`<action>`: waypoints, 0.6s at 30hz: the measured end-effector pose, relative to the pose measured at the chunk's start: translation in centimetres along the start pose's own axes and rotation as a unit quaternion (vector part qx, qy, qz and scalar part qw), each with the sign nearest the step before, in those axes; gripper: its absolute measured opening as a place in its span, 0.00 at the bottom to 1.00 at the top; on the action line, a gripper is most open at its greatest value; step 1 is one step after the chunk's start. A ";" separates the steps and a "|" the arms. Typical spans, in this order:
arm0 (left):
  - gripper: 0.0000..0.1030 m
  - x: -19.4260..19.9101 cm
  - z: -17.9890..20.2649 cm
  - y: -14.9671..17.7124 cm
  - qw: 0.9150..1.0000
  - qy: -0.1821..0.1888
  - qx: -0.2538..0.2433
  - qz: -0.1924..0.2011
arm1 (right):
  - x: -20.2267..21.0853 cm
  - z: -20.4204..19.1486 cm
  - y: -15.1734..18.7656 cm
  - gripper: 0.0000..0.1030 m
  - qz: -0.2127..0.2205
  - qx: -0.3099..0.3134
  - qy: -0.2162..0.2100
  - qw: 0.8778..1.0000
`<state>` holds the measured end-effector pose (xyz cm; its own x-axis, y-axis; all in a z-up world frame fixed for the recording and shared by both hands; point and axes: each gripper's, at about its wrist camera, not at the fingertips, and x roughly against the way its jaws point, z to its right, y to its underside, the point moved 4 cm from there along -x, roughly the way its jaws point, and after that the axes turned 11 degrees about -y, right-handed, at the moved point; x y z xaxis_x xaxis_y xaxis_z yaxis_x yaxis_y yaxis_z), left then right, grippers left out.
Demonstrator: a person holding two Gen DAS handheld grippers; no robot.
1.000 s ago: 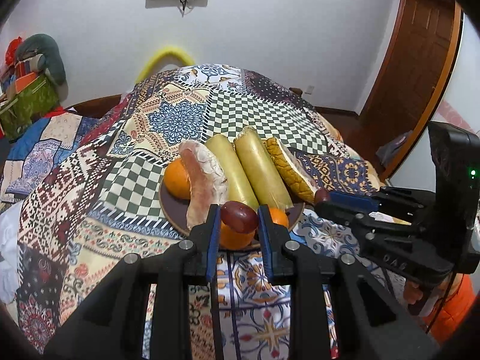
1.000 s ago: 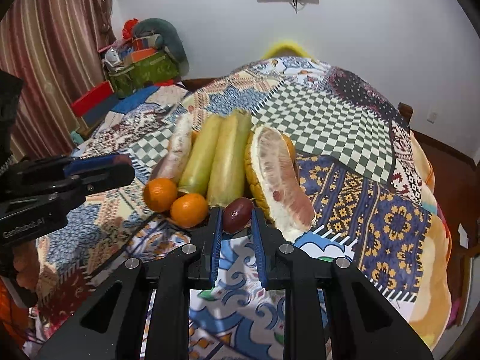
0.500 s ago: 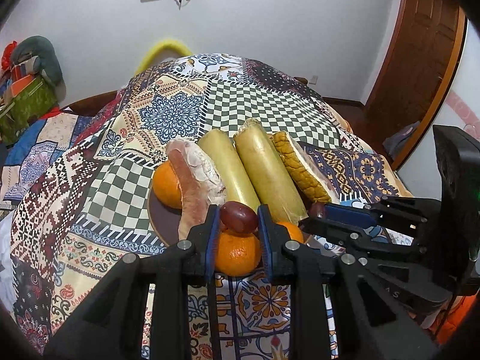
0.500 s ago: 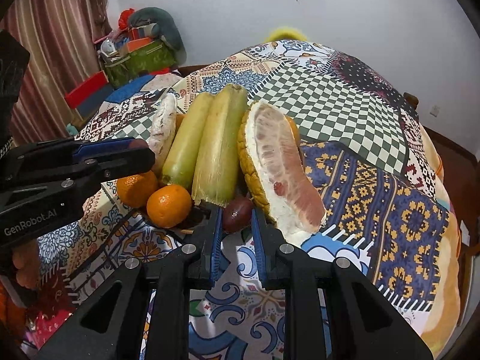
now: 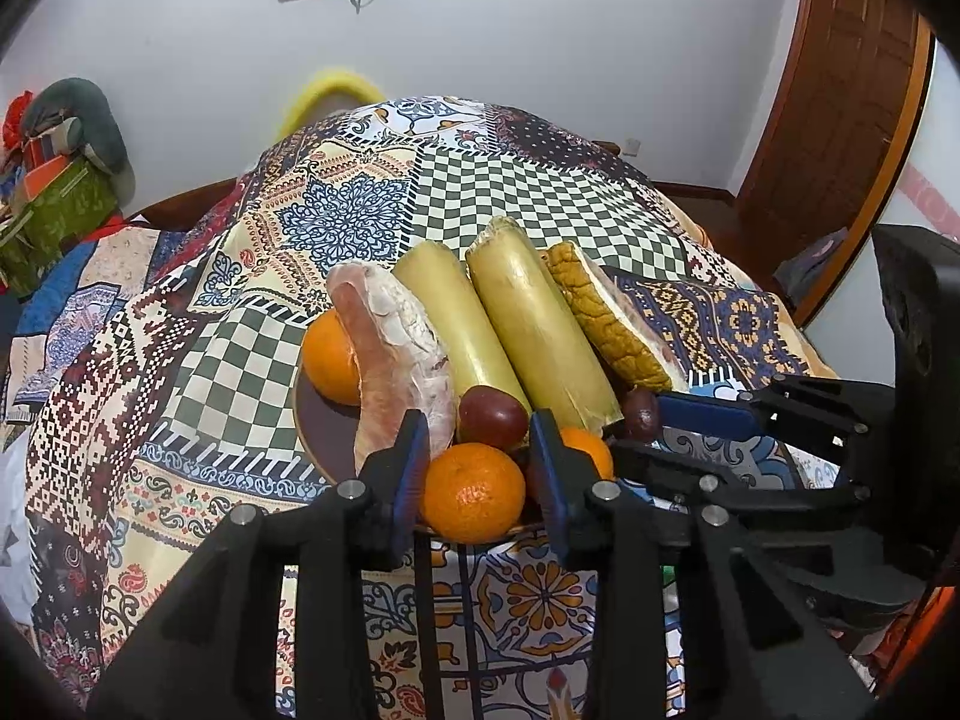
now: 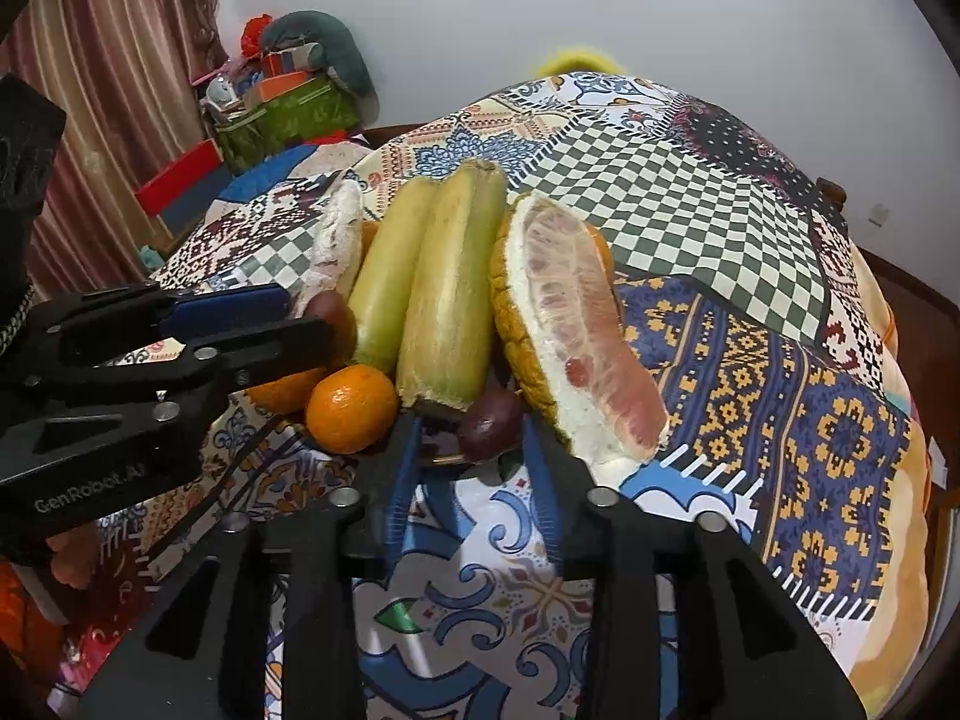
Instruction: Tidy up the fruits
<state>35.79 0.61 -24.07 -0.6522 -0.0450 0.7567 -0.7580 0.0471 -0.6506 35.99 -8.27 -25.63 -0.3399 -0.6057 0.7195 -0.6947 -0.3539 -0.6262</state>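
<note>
A patchwork quilt (image 5: 336, 222) covers the bed; the fruit plate (image 5: 324, 420) sits near its edge. Both claws, left claw (image 5: 478, 444) and right claw (image 6: 467, 441), stand released around dark plums (image 5: 493, 417) (image 6: 489, 417) resting on the plate, apparently just deposited.

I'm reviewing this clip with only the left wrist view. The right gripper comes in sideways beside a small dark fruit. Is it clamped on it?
Observer: No. In the right wrist view the right gripper is open, and a clear gap shows on the left of the dark purple fruit.
Operator: Where does that fruit sit?
Observer: It rests at the near rim of the plate.
Operator: The wedge on the right shows me mostly rind. What is it?
Observer: Its cut face shows pink flesh edged with white pith, so it is a pomelo wedge.
</note>
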 end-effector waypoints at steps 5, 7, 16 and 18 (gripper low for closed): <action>0.34 1.1 -0.3 -0.1 1.000 0.000 0.005 0.010 | 0.4 0.0 0.1 0.34 0.002 -0.003 0.002 1.000; 0.34 1.9 -0.4 -0.1 1.000 0.000 0.009 0.017 | 0.9 0.0 0.2 0.34 0.006 -0.006 0.003 1.000; 0.34 7.7 -1.5 -1.0 0.997 -0.001 0.036 0.070 | 7.1 -1.6 -0.9 0.34 0.063 0.002 0.016 0.998; 0.34 9.9 -1.6 -1.3 0.995 0.000 0.042 0.090 | 9.7 -2.4 -1.5 0.34 0.092 0.009 0.021 0.995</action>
<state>30.33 1.71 -15.61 -0.7773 -0.0438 0.6277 -0.6270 -0.0290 -0.7785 32.17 -11.95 -17.00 -0.4877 -0.6308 0.6035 -0.6061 -0.2529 -0.7541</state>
